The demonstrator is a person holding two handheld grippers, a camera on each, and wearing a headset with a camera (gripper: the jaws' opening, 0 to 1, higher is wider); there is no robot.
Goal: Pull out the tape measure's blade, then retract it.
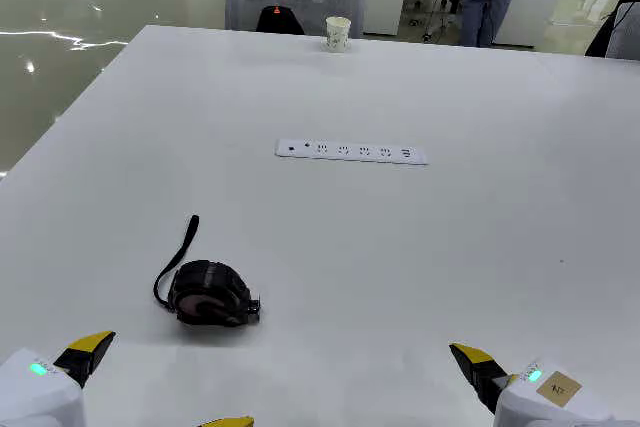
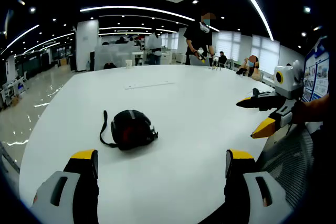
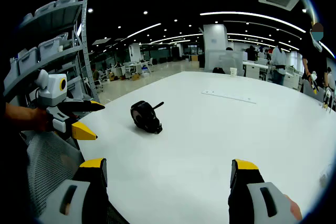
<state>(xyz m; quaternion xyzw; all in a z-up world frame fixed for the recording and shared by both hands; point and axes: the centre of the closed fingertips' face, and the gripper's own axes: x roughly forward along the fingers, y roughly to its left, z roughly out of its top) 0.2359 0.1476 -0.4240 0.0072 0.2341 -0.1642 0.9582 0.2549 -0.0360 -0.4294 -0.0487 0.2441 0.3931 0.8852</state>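
Left tongs [image 2: 161, 157] and right tongs [image 3: 168, 164], 2 open, empty, face 1 tape measure [image 1: 208, 293].

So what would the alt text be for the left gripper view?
A black tape measure with a wrist strap lies on a white table, ahead of the open yellow-tipped left claw. The right claw, also open, shows at the right edge.

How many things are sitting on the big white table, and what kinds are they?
tape measure: 1
power strip: 1
paper cup: 1
total: 3
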